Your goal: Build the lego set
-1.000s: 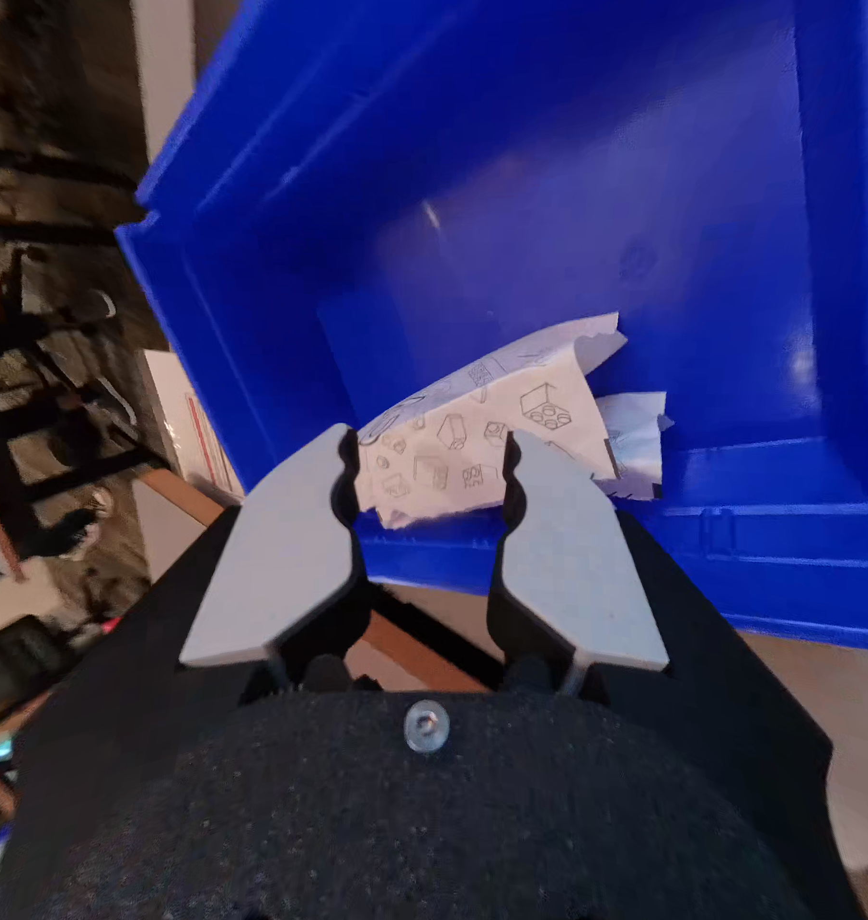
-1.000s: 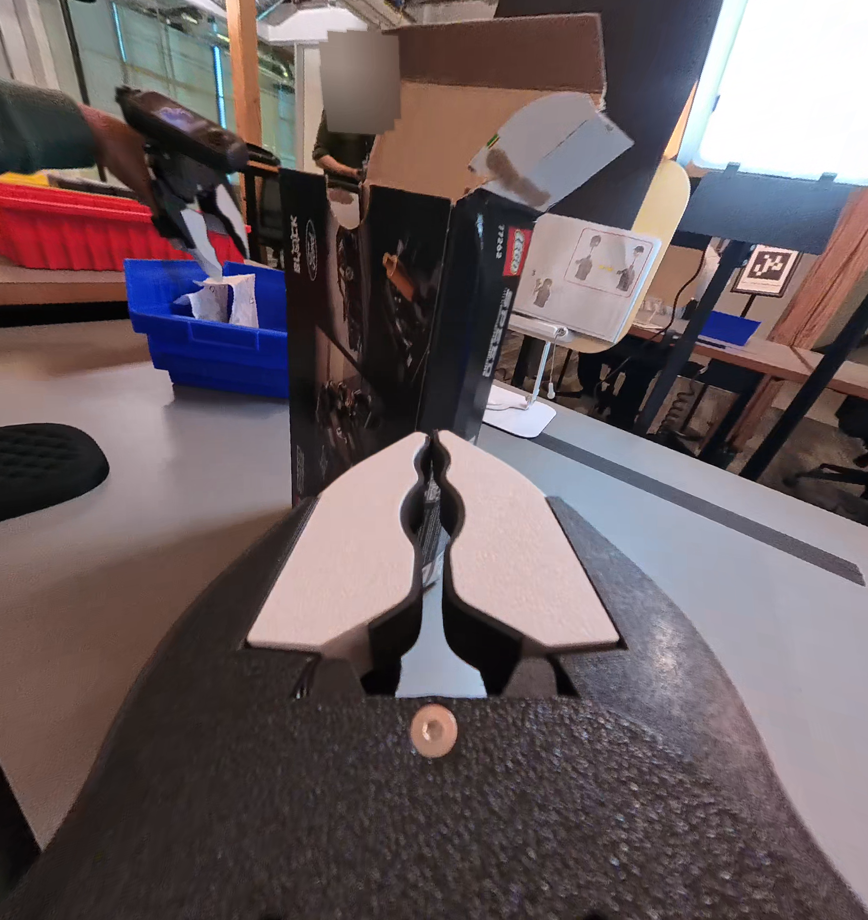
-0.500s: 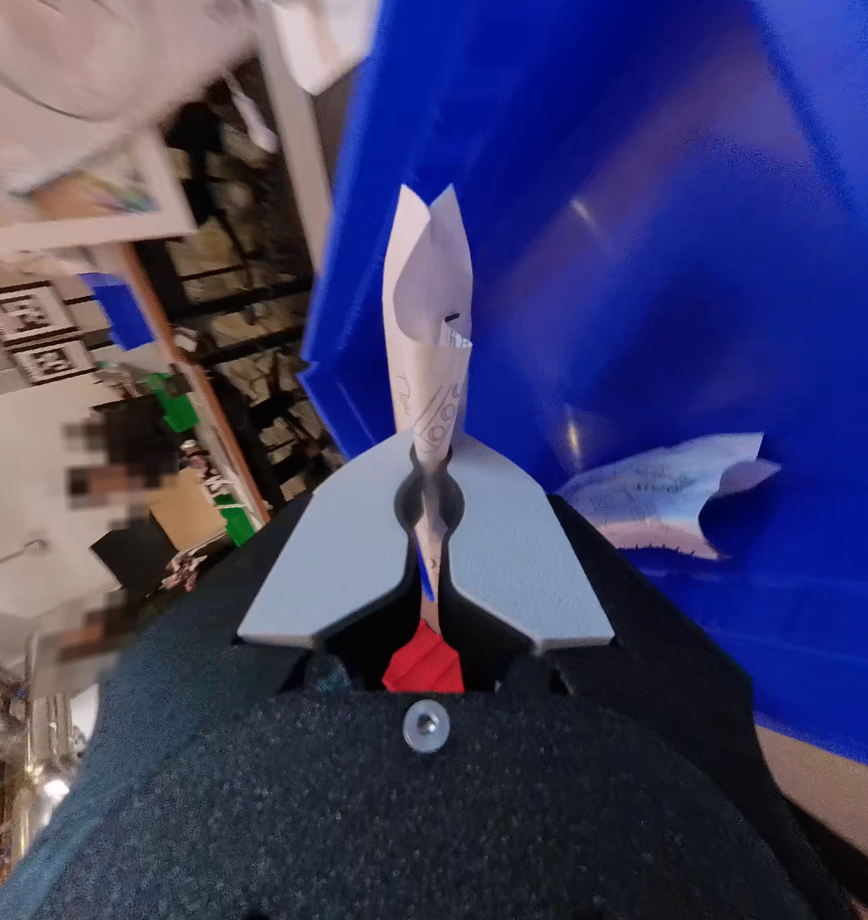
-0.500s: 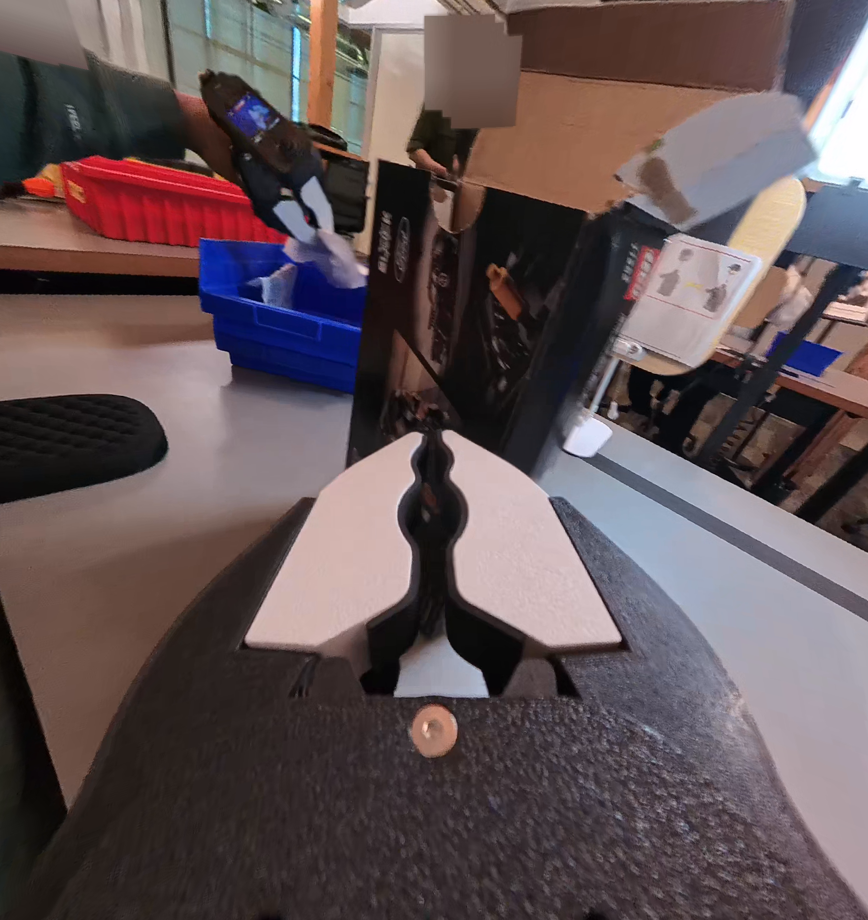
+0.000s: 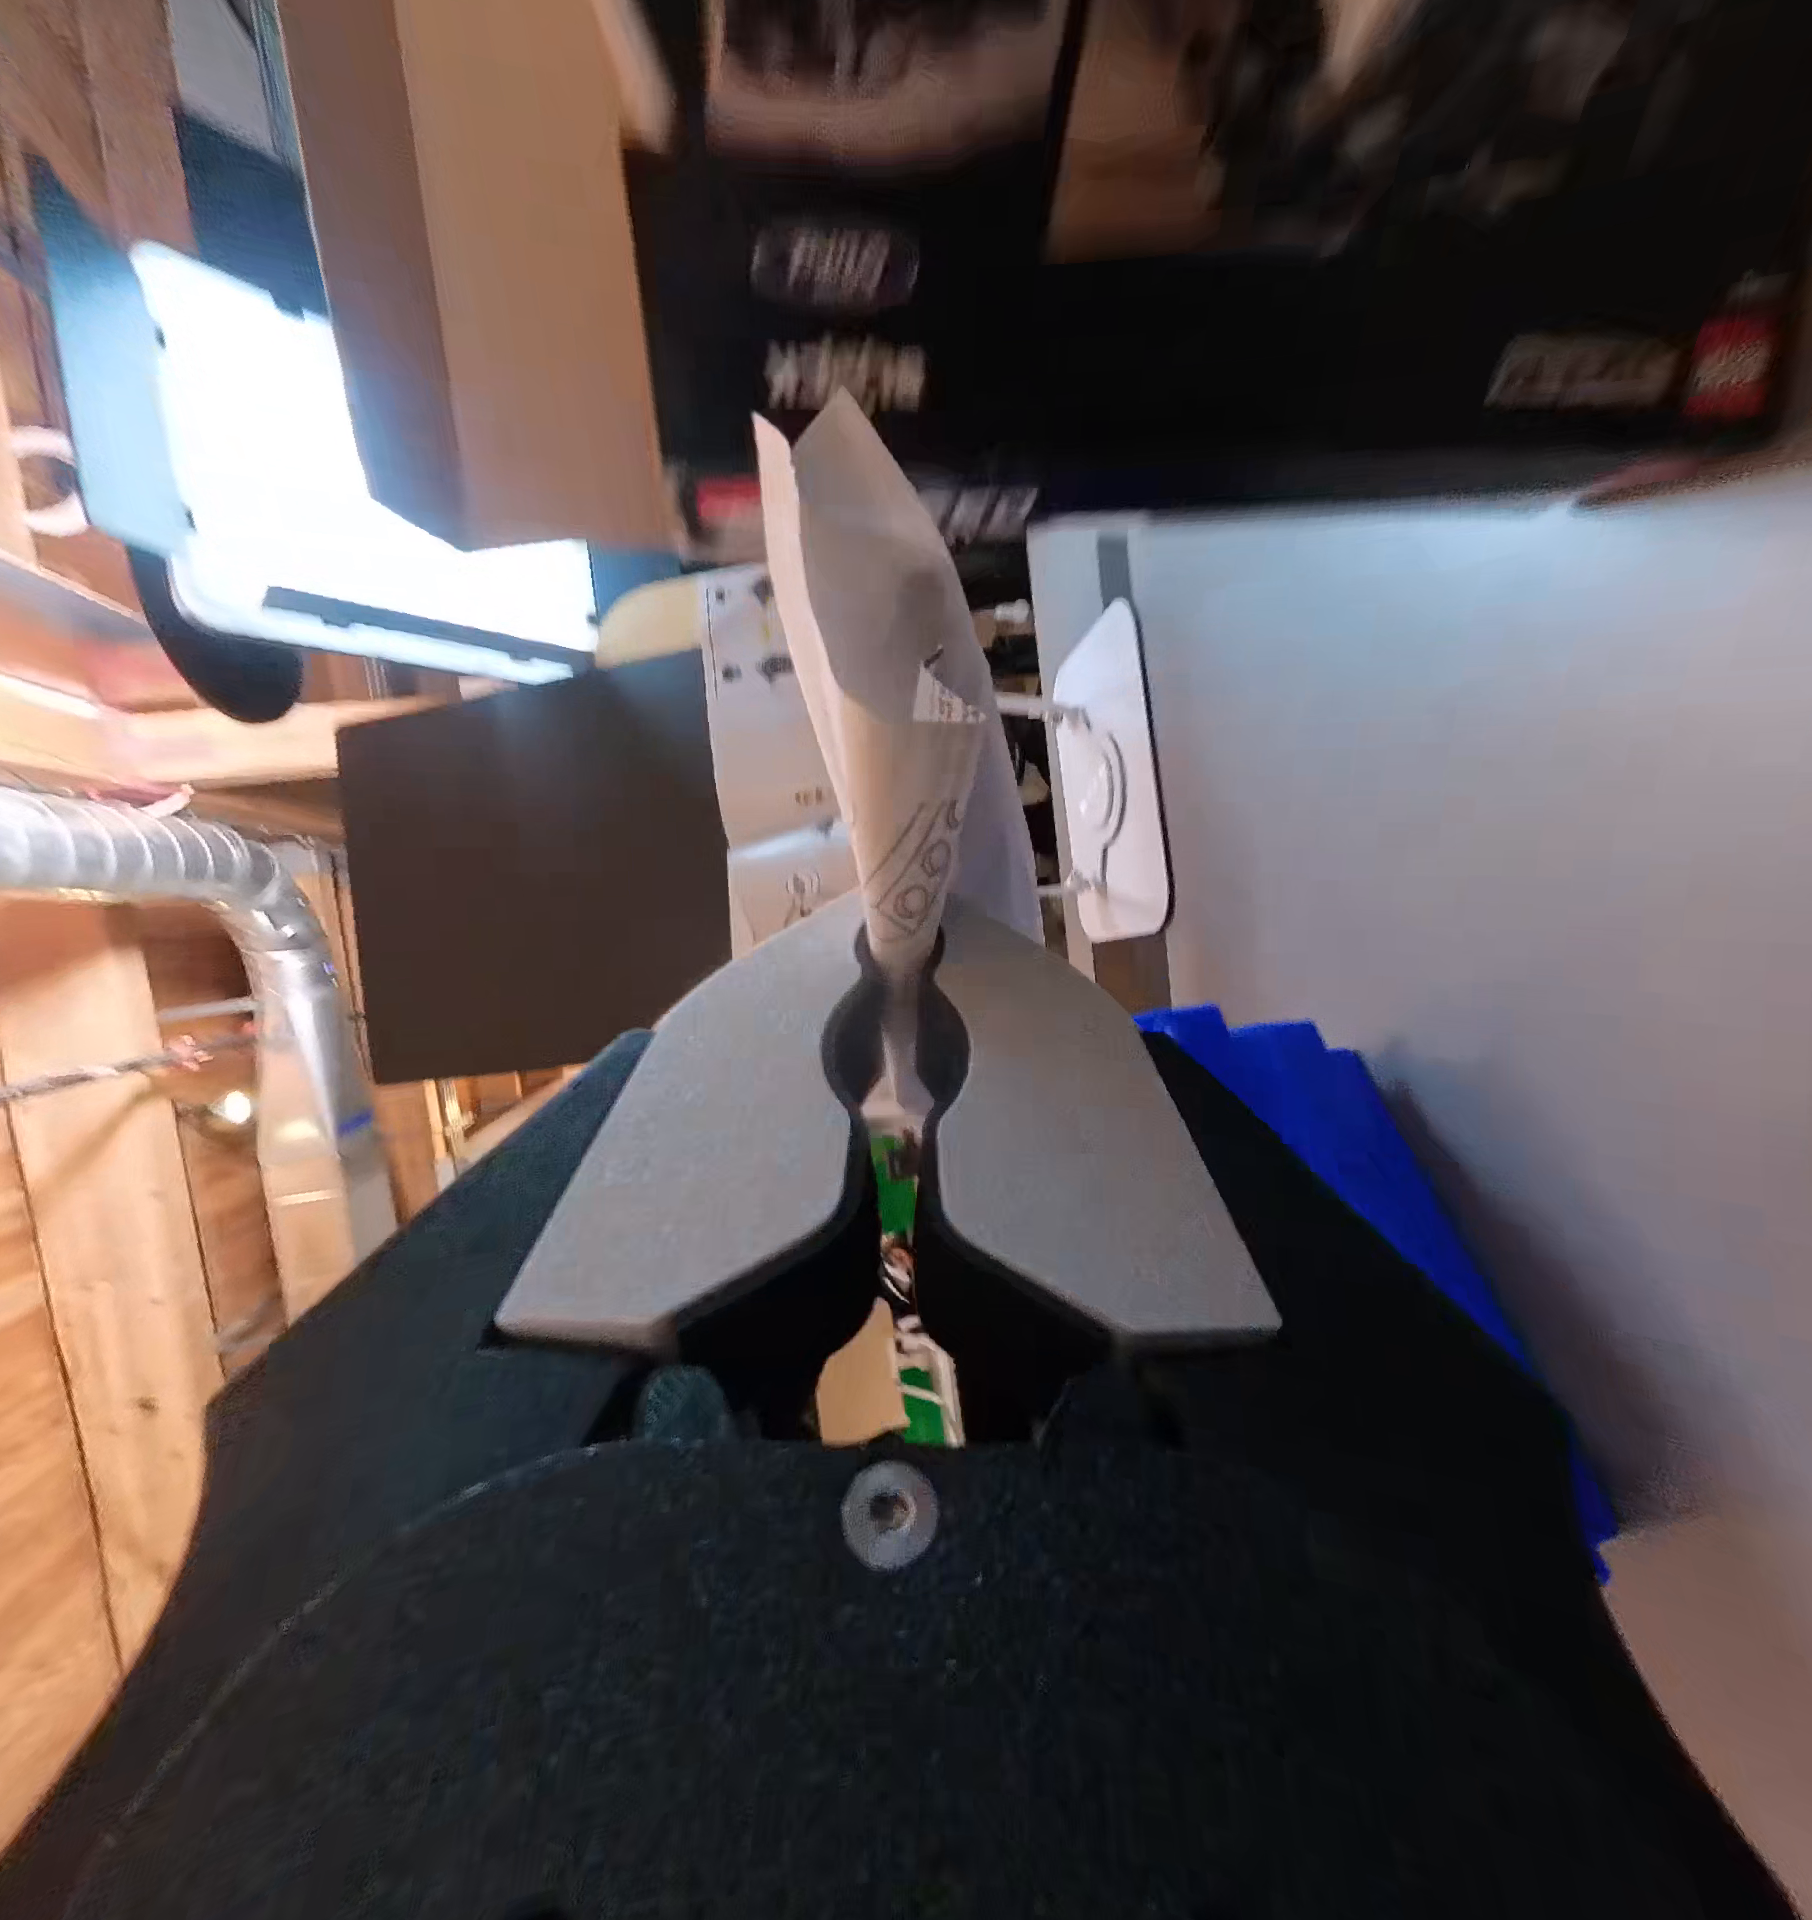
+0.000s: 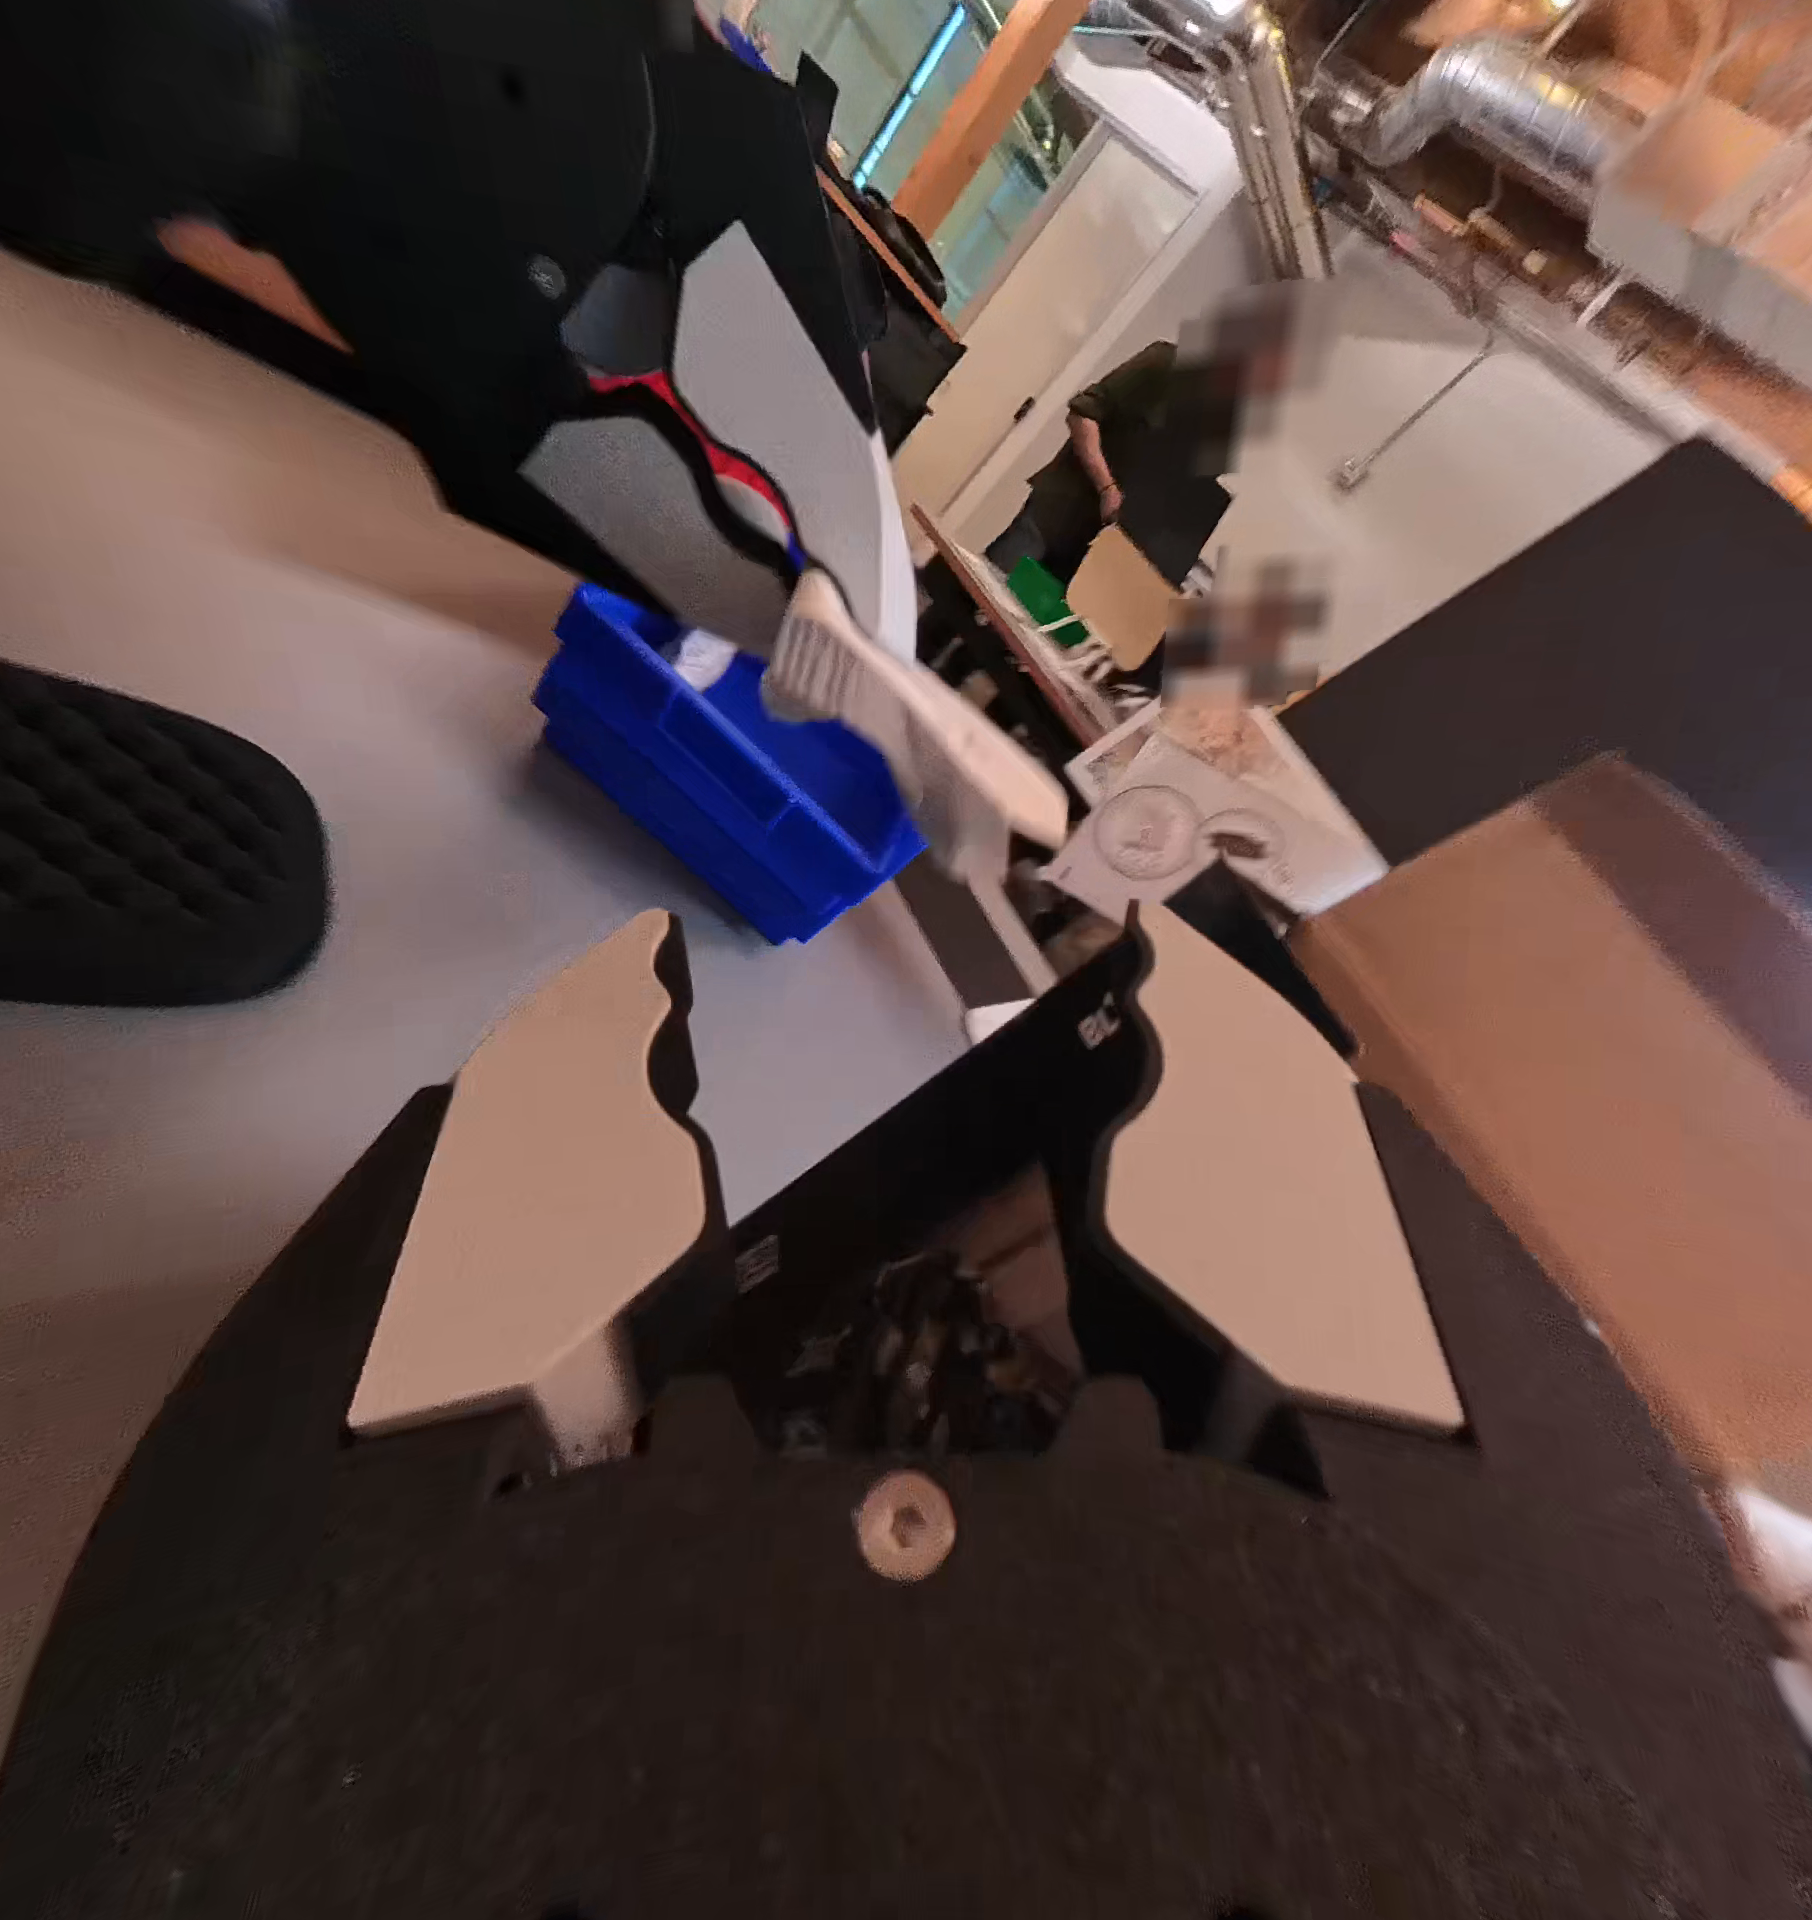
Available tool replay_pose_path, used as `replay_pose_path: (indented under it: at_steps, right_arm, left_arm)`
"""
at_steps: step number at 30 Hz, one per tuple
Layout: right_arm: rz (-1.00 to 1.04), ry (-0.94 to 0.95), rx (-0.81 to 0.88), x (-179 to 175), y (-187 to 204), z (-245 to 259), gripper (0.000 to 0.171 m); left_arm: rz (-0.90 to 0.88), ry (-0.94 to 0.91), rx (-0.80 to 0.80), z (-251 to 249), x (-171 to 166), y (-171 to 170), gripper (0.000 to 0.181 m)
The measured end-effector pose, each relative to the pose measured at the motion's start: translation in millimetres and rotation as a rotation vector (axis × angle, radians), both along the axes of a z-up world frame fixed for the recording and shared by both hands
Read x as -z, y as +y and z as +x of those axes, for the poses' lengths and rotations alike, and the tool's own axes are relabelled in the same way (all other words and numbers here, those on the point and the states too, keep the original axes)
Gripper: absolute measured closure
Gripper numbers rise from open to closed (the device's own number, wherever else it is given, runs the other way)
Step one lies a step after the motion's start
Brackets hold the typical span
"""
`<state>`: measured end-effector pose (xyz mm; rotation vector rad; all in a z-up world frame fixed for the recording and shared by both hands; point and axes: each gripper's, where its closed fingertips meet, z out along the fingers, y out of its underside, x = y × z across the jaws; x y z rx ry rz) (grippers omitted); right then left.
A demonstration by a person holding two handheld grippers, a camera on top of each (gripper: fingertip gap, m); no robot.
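Observation:
My left gripper (image 5: pixel 900 925) is shut on a white paper bag (image 5: pixel 871 644) printed with brick drawings, which sticks out past the fingertips. In the right wrist view this gripper (image 6: pixel 817 590) holds the bag (image 6: pixel 881 717) above the blue bin (image 6: pixel 736 769). The black Lego box (image 5: pixel 1297 343) is blurred ahead of it. My right gripper (image 6: pixel 902 925) is open, and a corner of the Lego box (image 6: pixel 943 1164) lies between its fingers. The box touches the right finger, and a gap shows at the left one. The box's brown inside (image 6: pixel 1608 1039) faces right.
A second scrap of white paper (image 6: pixel 699 655) lies in the blue bin, which also shows in the left wrist view (image 5: pixel 1349 1122). A black quilted pad (image 6: pixel 102 831) lies at the left on the grey table (image 6: pixel 362 1039). A white stand (image 5: pixel 1110 769) holds an instruction sheet. People stand in the background.
My left gripper closed on the paper bag, lifted it out of the blue bin and swung toward the Lego box. My right gripper opened and moved in around the box's corner, and the box tipped.

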<state>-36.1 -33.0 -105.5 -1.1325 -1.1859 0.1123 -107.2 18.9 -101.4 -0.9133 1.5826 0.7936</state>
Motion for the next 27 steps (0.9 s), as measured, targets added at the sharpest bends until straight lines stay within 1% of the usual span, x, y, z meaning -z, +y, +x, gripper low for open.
replay_pose_path:
  at_steps: [3, 4, 5, 6, 7, 9, 11, 13, 15, 17, 18, 19, 21, 22, 23, 24, 25, 26, 27]
  right_arm:
    - [0.211, -0.128, 0.042, -0.5, -6.9, -12.8, 0.098]
    - [0.258, -0.185, 0.057, 3.5, -7.9, -16.2, 0.104]
    - [0.298, -0.242, 0.079, 8.2, -6.7, -17.3, 0.113]
    - [0.342, -0.286, 0.093, 12.1, -6.4, -16.6, 0.140]
    - [0.386, -0.303, 0.088, 13.7, -8.7, -15.9, 0.157]
    - [0.358, -0.273, 0.086, 15.8, -12.1, -13.5, 0.162]
    - [0.300, -0.218, 0.096, 14.0, -14.6, -10.2, 0.164]
    - [0.312, -0.167, 0.124, 8.7, -14.8, -4.4, 0.165]
    - [0.325, -0.113, 0.132, 6.4, -15.9, 0.5, 0.166]
    - [0.367, -0.067, 0.143, 5.4, -17.4, 3.9, 0.166]
    - [0.390, -0.055, 0.149, 6.2, -17.8, 4.1, 0.165]
    - [0.408, -0.046, 0.153, 8.1, -18.1, 3.0, 0.165]
    - [0.441, -0.046, 0.166, 14.7, -16.9, -2.8, 0.165]
    - [0.457, -0.058, 0.182, 19.8, -14.4, -6.8, 0.165]
    - [0.469, -0.070, 0.193, 25.6, -11.8, -11.7, 0.165]
    - [0.476, -0.080, 0.199, 31.5, -9.8, -17.0, 0.165]
    - [0.477, -0.093, 0.203, 37.6, -8.4, -22.6, 0.165]
    - [0.476, -0.113, 0.204, 44.0, -7.6, -28.2, 0.165]
    - [0.480, -0.133, 0.200, 50.5, -7.9, -34.2, 0.165]
  left_arm:
    - [0.004, 0.021, 0.081, 29.4, 12.5, -30.0, 0.180]
    - [0.002, 0.028, 0.107, 37.5, 15.9, -38.5, 0.180]
    - [0.006, 0.029, 0.136, 44.6, 16.8, -46.0, 0.180]
    - [-0.011, 0.019, 0.155, 50.1, 17.9, -52.1, 0.181]
    - [-0.031, 0.006, 0.160, 53.1, 18.2, -55.6, 0.181]
    - [-0.080, -0.050, 0.175, 55.9, 18.3, -59.1, 0.179]
    - [-0.196, -0.201, 0.192, 56.1, 14.6, -62.3, 0.175]
    - [-0.381, -0.391, 0.208, 49.3, 8.0, -67.6, 0.160]
    - [-0.641, -0.656, 0.261, 39.6, -1.3, -78.3, 0.155]
    - [-0.940, -0.956, 0.304, 27.1, -5.6, -84.9, 0.153]
    - [-1.104, -1.091, 0.324, 22.3, -3.3, -87.8, 0.147]
    - [-1.272, -1.225, 0.345, 19.1, 0.3, -90.8, 0.147]
    - [-1.592, -1.467, 0.409, 19.1, 5.9, -99.8, 0.145]
    - [-1.704, -1.571, 0.437, 20.6, 8.7, -103.2, 0.145]
    - [-1.760, -1.638, 0.422, 24.1, 16.3, -104.3, 0.145]
    - [-1.770, -1.667, 0.376, 30.2, 27.5, -105.0, 0.143]
    - [-1.770, -1.670, 0.333, 37.5, 37.4, -106.8, 0.137]
    - [-1.777, -1.682, 0.308, 42.8, 42.9, -107.6, 0.132]
    - [-1.776, -1.724, 0.307, 44.4, 43.7, -105.6, 0.132]
